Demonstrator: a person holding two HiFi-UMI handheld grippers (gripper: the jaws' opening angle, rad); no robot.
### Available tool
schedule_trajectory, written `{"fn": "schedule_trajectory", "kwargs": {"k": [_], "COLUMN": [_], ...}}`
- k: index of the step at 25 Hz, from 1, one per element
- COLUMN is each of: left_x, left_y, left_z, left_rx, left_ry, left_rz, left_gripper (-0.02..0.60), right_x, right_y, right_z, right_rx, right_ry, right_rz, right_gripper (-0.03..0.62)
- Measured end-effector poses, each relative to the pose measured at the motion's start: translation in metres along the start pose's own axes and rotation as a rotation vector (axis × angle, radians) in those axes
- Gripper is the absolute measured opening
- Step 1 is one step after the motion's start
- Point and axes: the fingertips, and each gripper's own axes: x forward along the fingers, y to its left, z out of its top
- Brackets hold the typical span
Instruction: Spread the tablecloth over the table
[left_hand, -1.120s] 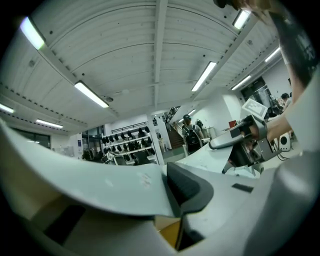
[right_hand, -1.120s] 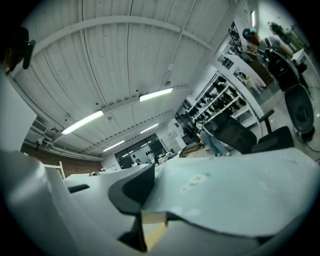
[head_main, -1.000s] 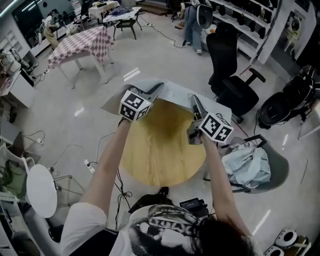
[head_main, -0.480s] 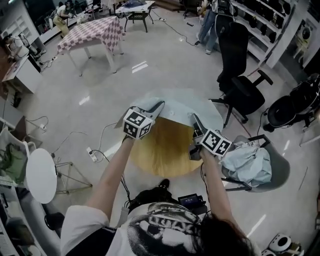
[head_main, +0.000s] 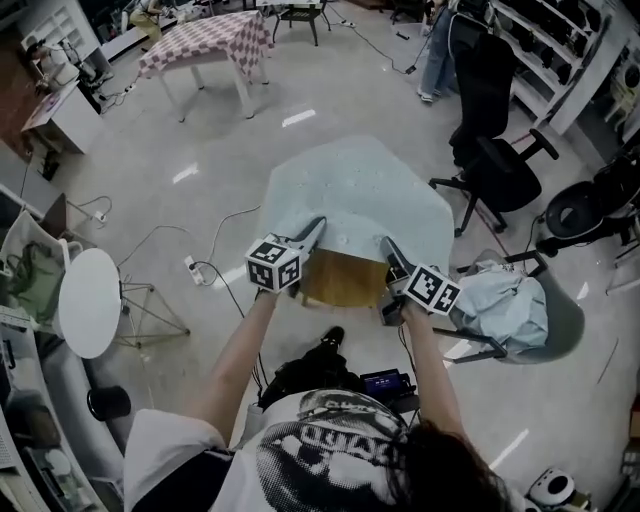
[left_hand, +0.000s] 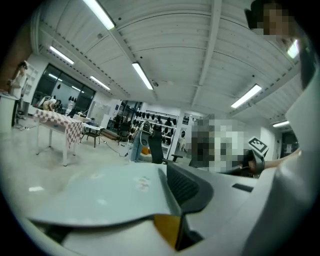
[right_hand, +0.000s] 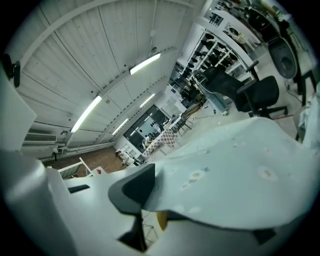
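Observation:
A pale blue tablecloth (head_main: 360, 200) lies over most of the round wooden table (head_main: 340, 282); only a strip of wood shows at the near edge. My left gripper (head_main: 314, 230) is shut on the cloth's near edge at the left. The right gripper (head_main: 388, 248) holds the near edge at the right, its jaws closing a little on the fabric. In the left gripper view the cloth (left_hand: 100, 192) runs out flat from the dark pad (left_hand: 187, 187). In the right gripper view the cloth (right_hand: 235, 170) spreads away from the pad (right_hand: 135, 187).
A black office chair (head_main: 490, 150) stands just beyond the table's right side. A pale blue bundle (head_main: 500, 305) lies on a seat at my right. There is a white round side table (head_main: 88, 315) at left, a cable and power strip (head_main: 195, 270) on the floor, and a checkered table (head_main: 205, 40) far back.
Both grippers have drawn the cloth's near edge toward me and downward. The cloth, earlier only over the table's far edge, now covers nearly all the wood.

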Motion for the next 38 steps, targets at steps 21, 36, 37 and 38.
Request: {"fn": "schedule_trajectory", "kwargs": {"k": [21,36,37,38], "left_x": [-0.097,-0.081,-0.082,-0.082], "left_y": [-0.033,-0.005,-0.004,-0.003], "left_z": [-0.151,-0.240,-0.243,-0.245], "left_rx": [-0.074,-0.067,-0.085,-0.107], "left_ry": [0.189,0.424,0.425,0.419], "left_rz": [0.145,0.294,0.301,0.307], "left_gripper": [0.080,0.083,0.083,0.083], "right_x": [-0.052,-0.025,-0.026,-0.027], "right_y": [-0.039,-0.088,-0.089,-0.090], "right_z": [-0.160,-0.202,-0.203,-0.203], "right_rx": [-0.067,-0.187,-0.164,-0.139], "right_ry": [0.285,0.342,0.334,0.325], "right_rz": [-0.030,-0.081,-0.082,-0.081], "right_gripper": [0.063,0.069,0.069,0.069]}}
